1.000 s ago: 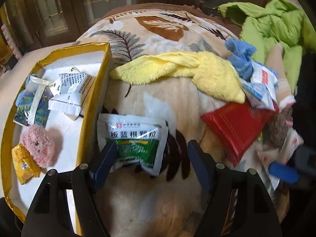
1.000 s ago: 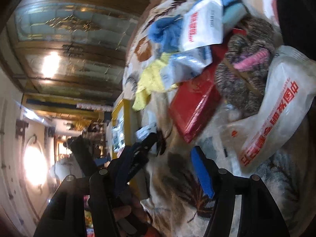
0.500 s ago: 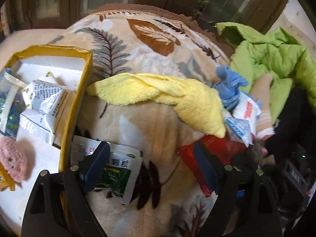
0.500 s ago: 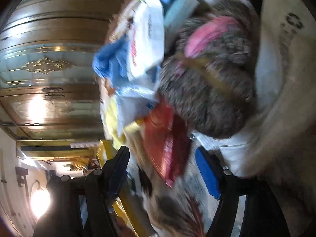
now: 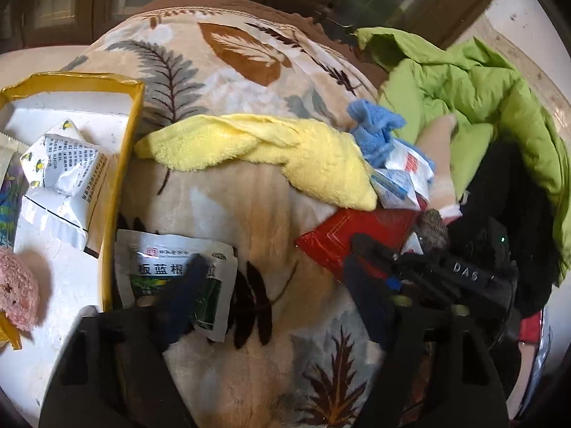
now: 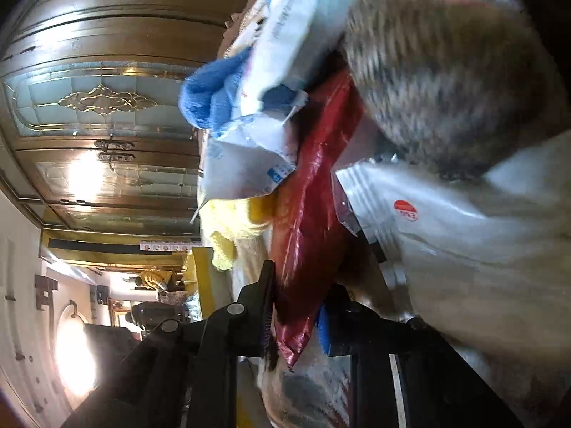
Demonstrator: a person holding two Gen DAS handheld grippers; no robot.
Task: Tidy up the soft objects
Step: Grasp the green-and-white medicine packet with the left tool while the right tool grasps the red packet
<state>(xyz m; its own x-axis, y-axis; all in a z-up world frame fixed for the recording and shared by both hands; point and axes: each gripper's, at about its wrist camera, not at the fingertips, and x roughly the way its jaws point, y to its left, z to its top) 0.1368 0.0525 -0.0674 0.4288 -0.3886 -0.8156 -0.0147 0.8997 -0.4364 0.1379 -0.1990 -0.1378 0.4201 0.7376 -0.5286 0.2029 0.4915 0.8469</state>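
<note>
Left wrist view: left gripper [image 5: 274,299] hovers over the leaf-print blanket [image 5: 249,207], fingers spread wide, nothing between them. The green-and-white sachet [image 5: 171,278] lies flat under the left finger, just beside the wall of the yellow box [image 5: 121,164]. The box already holds a white packet [image 5: 60,174] and a pink knit piece [image 5: 16,296]. Far across the blanket: yellow towel [image 5: 264,149], blue cloth [image 5: 374,128], green jacket [image 5: 464,96] to the right. The red pouch [image 5: 357,232] lies at right, with the right gripper's black body over its near edge.

Right wrist view: right gripper [image 6: 296,321] has its fingers drawn close on the near corner of the red pouch, apparently pinching it. White packets [image 6: 271,71] and a grey knit bundle [image 6: 446,78] rest against the pouch's far end.

Risk: the hold is only on a corner of slick film, so the pouch may slip out. Lifting could also drag the packets and knit bundle lying on it off the blanket.
</note>
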